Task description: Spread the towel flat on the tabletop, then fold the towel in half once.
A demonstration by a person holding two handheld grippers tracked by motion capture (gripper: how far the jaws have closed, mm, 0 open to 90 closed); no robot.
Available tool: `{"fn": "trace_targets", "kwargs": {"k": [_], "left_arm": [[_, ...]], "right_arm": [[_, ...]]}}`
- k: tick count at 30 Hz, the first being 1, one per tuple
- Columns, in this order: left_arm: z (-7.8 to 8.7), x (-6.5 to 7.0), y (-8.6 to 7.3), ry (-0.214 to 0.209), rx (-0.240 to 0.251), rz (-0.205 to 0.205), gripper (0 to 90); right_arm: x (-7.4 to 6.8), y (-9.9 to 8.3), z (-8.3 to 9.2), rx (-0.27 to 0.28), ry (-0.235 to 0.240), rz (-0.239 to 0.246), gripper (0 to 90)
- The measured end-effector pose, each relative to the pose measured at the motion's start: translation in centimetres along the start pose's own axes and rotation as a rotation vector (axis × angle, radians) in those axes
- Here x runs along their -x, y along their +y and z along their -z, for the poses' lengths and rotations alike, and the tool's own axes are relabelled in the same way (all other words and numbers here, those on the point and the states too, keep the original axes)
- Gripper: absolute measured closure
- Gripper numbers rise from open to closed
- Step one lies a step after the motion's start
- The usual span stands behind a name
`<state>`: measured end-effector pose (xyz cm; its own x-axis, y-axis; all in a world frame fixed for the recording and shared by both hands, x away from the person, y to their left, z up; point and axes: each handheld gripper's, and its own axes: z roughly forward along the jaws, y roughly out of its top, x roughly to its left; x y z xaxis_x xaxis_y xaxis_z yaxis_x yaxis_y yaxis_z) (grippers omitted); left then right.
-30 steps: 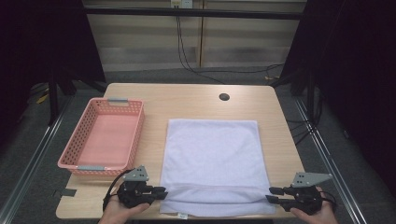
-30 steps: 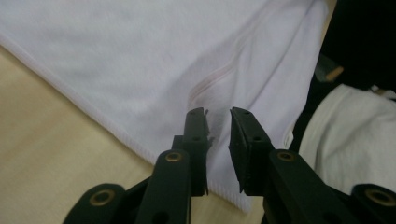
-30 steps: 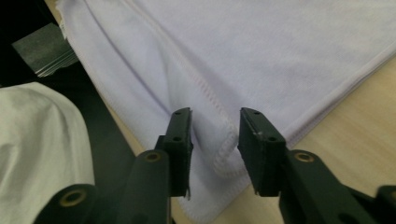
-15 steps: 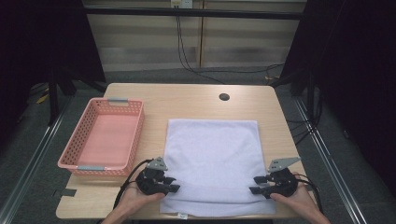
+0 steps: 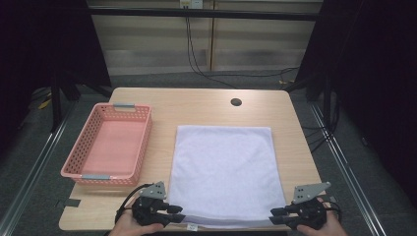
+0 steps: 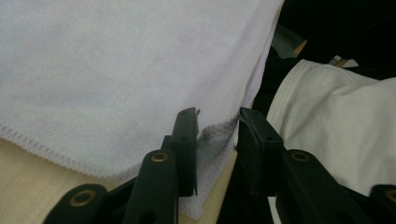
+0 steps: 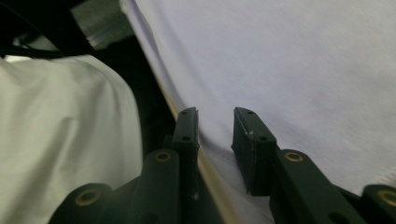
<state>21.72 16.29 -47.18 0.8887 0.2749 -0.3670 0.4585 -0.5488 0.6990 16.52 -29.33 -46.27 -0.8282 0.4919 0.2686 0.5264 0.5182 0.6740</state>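
Both tools [image 5: 178, 217] [image 5: 273, 217] seemingly around towel [image 5: 223, 172] corners

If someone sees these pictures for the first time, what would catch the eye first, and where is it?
First, the pale towel spread flat over the middle and right of the wooden table. Next, the pink basket at its left, with nothing inside. Finally, the left gripper and right gripper, each at a near corner of the towel, jaws apart around its edge.

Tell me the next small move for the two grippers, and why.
Probably close both. The left gripper has the towel corner between its open fingers, and the right gripper straddles the near edge, also open. Neither grips the cloth yet.
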Motion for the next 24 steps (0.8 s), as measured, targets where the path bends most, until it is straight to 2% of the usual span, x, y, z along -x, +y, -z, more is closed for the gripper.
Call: {"fn": "trace_targets", "kwargs": {"k": [2, 3, 5, 6, 7, 10, 12, 14, 18, 19, 20, 21, 23, 24], "left_arm": [[0.7, 0.0, -0.1, 0.013, 0.056, 0.007, 64.1], [0.9, -0.2, 0.0, 0.024, 0.074, 0.012, 62.7], [1.0, -0.9, 0.2, 0.047, 0.088, 0.026, 63.3], [0.9, -1.3, 0.5, 0.045, 0.09, 0.028, 63.3], [0.7, -1.6, 0.7, 0.061, 0.088, 0.035, 63.3], [0.1, -2.8, 1.7, 0.115, 0.088, 0.066, 61.7], [-0.3, -3.9, 2.5, 0.135, 0.095, 0.08, 61.7], [-0.9, -4.8, 3.5, 0.171, 0.1, 0.116, 60.9], [-2.7, -6.3, 5.4, 0.198, 0.077, 0.108, 57.6], [-3.1, -6.8, 5.8, 0.195, 0.08, 0.099, 57.7], [-3.6, -7.4, 6.1, 0.195, 0.069, 0.108, 57.8], [-4.0, -7.8, 6.4, 0.217, 0.059, 0.11, 57.9], [-4.6, -8.8, 6.8, 0.23, 0.05, 0.108, 57.9], [-4.8, -9.1, 7.0, 0.249, 0.054, 0.112, 57.9]], "right_arm": [[-0.6, 0.2, 0.5, 0.024, -0.041, 0.006, 63.7], [-0.6, 0.3, 0.6, 0.042, -0.043, 0.007, 62.2], [-0.1, 0.5, 0.6, 0.068, -0.081, -0.009, 59.0], [0.3, 0.6, 0.6, 0.079, -0.078, -0.015, 59.5], [0.6, 0.7, 0.5, 0.089, -0.076, -0.02, 59.5], [1.6, 1.3, 0.3, 0.113, -0.116, -0.04, 59.3], [2.6, 1.8, 0.0, 0.134, -0.14, -0.052, 58.8], [3.7, 2.5, -0.4, 0.14, -0.158, -0.057, 56.6], [6.0, 3.6, -1.3, 0.142, -0.193, -0.089, 52.6], [6.5, 3.9, -1.6, 0.138, -0.192, -0.092, 52.4], [7.1, 4.1, -1.9, 0.129, -0.2, -0.094, 51.2], [7.6, 4.4, -2.1, 0.125, -0.223, -0.097, 50.8], [8.6, 4.9, -2.7, 0.119, -0.226, -0.102, 50.7], [9.0, 5.1, -3.1, 0.112, -0.237, -0.106, 49.3]]}}
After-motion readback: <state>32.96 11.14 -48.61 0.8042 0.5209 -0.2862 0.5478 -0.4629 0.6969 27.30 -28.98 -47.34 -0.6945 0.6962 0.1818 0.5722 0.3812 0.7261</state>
